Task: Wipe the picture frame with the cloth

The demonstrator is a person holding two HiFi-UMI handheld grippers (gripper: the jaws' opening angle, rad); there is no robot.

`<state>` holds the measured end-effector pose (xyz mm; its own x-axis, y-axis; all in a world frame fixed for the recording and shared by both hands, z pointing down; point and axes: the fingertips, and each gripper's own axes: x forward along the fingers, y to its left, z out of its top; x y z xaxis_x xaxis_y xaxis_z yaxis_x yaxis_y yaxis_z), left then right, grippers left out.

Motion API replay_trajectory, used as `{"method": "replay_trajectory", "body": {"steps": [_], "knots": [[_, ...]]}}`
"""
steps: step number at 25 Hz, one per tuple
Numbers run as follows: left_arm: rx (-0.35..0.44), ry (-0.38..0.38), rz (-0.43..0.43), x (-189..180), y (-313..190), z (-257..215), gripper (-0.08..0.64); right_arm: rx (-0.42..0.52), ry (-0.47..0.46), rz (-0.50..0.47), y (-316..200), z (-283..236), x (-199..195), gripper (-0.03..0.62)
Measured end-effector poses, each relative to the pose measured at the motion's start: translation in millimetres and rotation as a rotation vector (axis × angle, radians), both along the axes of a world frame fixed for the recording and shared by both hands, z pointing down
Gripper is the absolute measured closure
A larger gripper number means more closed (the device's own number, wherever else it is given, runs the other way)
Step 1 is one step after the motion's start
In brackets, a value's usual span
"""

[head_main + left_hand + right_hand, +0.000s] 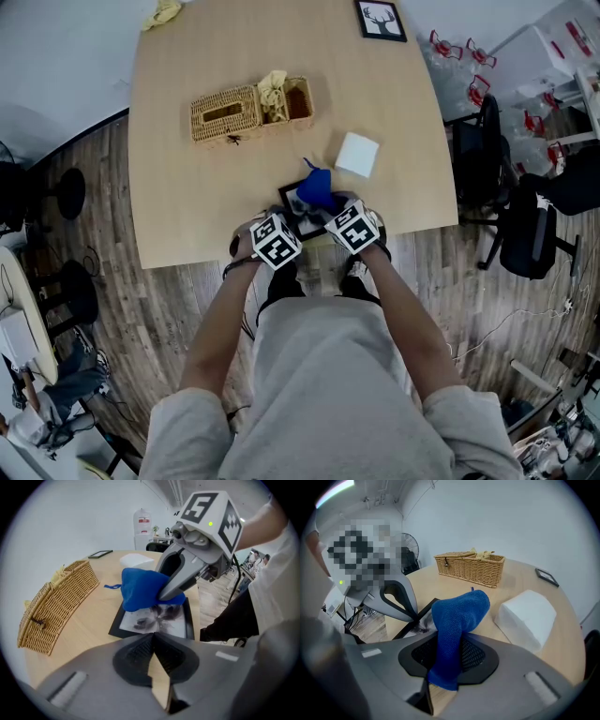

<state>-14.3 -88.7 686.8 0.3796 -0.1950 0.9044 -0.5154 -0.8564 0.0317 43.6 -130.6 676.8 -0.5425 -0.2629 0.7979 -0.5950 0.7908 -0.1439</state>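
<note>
Two claws work at the near edge of the counter [187,206], both at the picture frame [157,620]. The frame appears to lie flat, face up, just in from that edge.

Right claw [449,641]: closed on the blue cloth [457,616]. A short end hangs out below the pads. The rest bunches forward into a rounded wad that rests on the far part of the frame.

Left claw [153,638]: pads together, tips at the frame's near border. No view settles whether they pinch that border or only press against it.

Also on the counter, well apart from the work: wicker basket [248,108], white block [357,154], second small frame [381,20] at the far edge.

Handling, my judgement:
- Cloth: soft, light and limp. It has no stiffness of its own, so only the wad close to the pads carries any pressure. The present hold, mid-cloth with a bulge ahead of the pads, suits wiping.
- Frame: thin, stiff and light, with a dark border and a smooth pane that looks glossy. It is likely to skate on the smooth counter under a sideways stroke, and it sits close to the edge.
- The pane may be fragile, so press lightly.
- Steady the frame by its border or a corner, never on the pane. The near border at the left claw is the sensible spot.
- Stroke away from the counter edge.
</note>
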Motion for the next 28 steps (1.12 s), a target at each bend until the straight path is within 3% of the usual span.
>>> {"method": "replay_trajectory", "body": {"steps": [15, 28], "knots": [[-0.014, 0.000, 0.001, -1, -2, 0, 0.506, 0.009, -0.022, 0.017, 20, -9, 12, 0.491], [0.007, -0.002, -0.008, -1, -1, 2, 0.506, 0.004, -0.034, -0.038, 42, -7, 23, 0.491]]}}
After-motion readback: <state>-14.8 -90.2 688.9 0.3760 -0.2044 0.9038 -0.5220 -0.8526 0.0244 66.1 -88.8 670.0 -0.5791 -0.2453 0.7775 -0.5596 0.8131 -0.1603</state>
